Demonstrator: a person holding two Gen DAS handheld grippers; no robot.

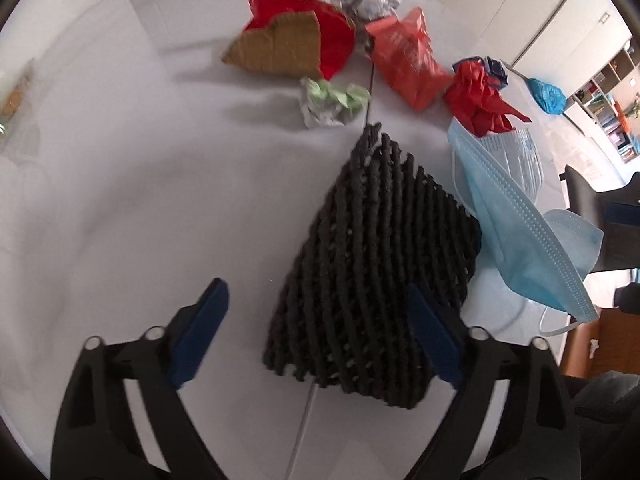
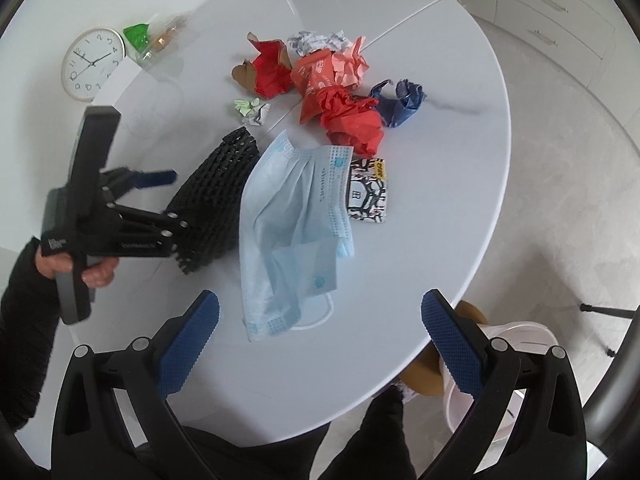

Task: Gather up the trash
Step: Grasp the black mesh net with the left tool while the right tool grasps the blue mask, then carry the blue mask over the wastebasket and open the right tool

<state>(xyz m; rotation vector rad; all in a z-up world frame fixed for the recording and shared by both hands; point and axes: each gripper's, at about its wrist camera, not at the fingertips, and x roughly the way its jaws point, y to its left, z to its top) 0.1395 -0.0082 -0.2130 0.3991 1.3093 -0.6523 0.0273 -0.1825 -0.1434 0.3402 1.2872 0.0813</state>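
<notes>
A black woven mesh piece (image 1: 376, 248) lies on the white round table (image 1: 160, 200). My left gripper (image 1: 320, 320) stands open astride its near corner; the left pad is clear of it. From the right wrist view that gripper (image 2: 172, 208) is held by a hand at the mesh (image 2: 212, 200). Pale blue face masks (image 2: 292, 220) overlap the mesh's right side. My right gripper (image 2: 320, 328) hangs open above the masks' near end, touching nothing. Farther back lie red crumpled paper (image 2: 352, 120), an orange bag (image 2: 316, 80), red-brown cardboard (image 2: 264, 72) and a green-white paper ball (image 2: 252, 110).
A wall clock (image 2: 94, 64) and a clear bag with a green wrapper (image 2: 138, 36) lie at the far left. A patterned packet (image 2: 368, 192) and dark blue paper (image 2: 400, 104) sit right of the masks. The table edge (image 2: 480, 240) curves close on the right, with a pale bin (image 2: 520, 360) below.
</notes>
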